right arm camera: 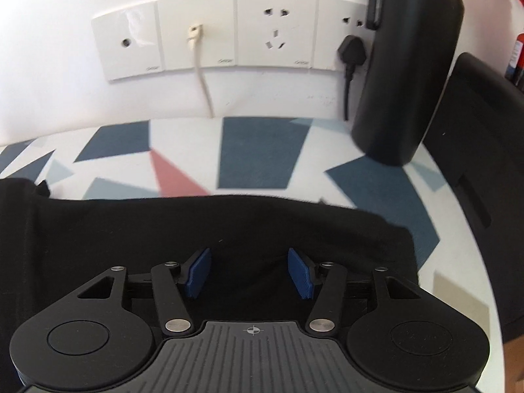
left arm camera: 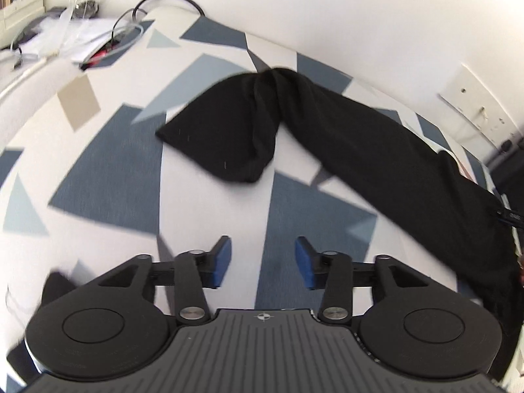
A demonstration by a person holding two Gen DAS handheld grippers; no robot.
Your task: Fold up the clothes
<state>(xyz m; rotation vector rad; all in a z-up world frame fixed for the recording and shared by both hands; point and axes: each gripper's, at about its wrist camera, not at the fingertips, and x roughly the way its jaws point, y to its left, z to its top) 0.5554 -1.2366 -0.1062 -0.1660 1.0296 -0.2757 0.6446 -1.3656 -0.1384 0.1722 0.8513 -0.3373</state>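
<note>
A black garment lies on a table covered with a white cloth with blue geometric shapes. One part is bunched and twisted at the far middle, and a long part runs to the right edge. My left gripper is open and empty, hovering over bare tablecloth short of the garment. In the right wrist view the black garment spreads across the near table. My right gripper is open, just above the garment, with black fabric showing between its blue pads.
A tall black bottle stands at the far right by the wall. Wall sockets with a white cable and a black plug are behind the table. A black chair back is at the right. Papers, plastic and cables clutter the far left.
</note>
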